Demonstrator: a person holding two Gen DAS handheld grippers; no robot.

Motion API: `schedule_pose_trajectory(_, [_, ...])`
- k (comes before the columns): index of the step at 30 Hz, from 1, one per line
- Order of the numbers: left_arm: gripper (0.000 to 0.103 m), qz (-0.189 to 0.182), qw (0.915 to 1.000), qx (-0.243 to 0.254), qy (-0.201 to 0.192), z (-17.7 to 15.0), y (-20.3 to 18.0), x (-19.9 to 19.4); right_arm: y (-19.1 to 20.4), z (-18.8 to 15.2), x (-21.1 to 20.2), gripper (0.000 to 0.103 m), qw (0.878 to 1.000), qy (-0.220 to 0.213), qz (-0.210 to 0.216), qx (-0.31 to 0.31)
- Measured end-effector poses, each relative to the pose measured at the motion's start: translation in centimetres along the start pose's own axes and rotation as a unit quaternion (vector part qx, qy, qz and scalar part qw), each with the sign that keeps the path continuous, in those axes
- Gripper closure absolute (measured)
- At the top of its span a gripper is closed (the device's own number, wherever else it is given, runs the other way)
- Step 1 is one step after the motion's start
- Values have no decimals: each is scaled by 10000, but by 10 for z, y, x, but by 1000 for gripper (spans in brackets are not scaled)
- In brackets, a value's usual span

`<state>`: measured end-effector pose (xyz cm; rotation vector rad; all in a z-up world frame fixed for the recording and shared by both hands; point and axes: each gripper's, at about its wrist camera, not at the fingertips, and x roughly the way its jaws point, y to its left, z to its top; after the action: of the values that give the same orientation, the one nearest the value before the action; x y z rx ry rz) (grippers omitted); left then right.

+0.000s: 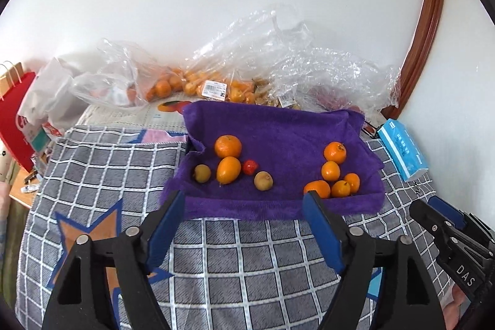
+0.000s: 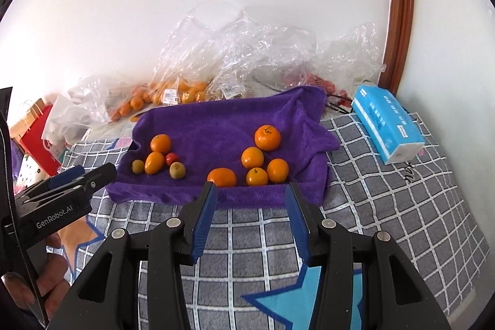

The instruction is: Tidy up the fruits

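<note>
A purple towel (image 1: 278, 126) lies on a checked blanket. On its left part sit a round mandarin (image 1: 228, 146), an oval orange fruit (image 1: 228, 169), a small red fruit (image 1: 250, 167) and two greenish-brown fruits (image 1: 202, 173). On its right part lies a cluster of several orange mandarins (image 1: 334, 152). My left gripper (image 1: 244, 200) hovers in front of the towel's near edge, open, nothing between its fingers. My right gripper (image 2: 251, 189) stands open just before the near edge of the towel (image 2: 216, 126), close to the mandarin cluster (image 2: 267, 137), also holding nothing.
Clear plastic bags (image 1: 235, 64) with more orange fruit lie along the white wall behind the towel. A blue tissue pack (image 2: 386, 122) rests at the right. A red paper bag (image 1: 15, 116) stands at the far left. A hand (image 2: 49, 271) holds the left gripper.
</note>
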<state>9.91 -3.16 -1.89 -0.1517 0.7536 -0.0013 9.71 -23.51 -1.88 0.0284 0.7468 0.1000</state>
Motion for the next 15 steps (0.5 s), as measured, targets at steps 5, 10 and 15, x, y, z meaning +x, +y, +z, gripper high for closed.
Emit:
schedule_pose_trajectory(5, [18, 75, 9997, -26, -245, -11, 4, -27, 1, -13, -21, 44, 10000, -76, -43, 10])
schedule_pose_trajectory(10, [14, 106, 9994, 34, -330, -22, 5, -49, 3, -26, -45, 21, 9990, -372, -230, -9])
schedule_pose_trajectory(15, [6, 238, 9979, 207, -565, -36, 3, -74, 2, -41, -63, 11, 9988, -442, -231, 2])
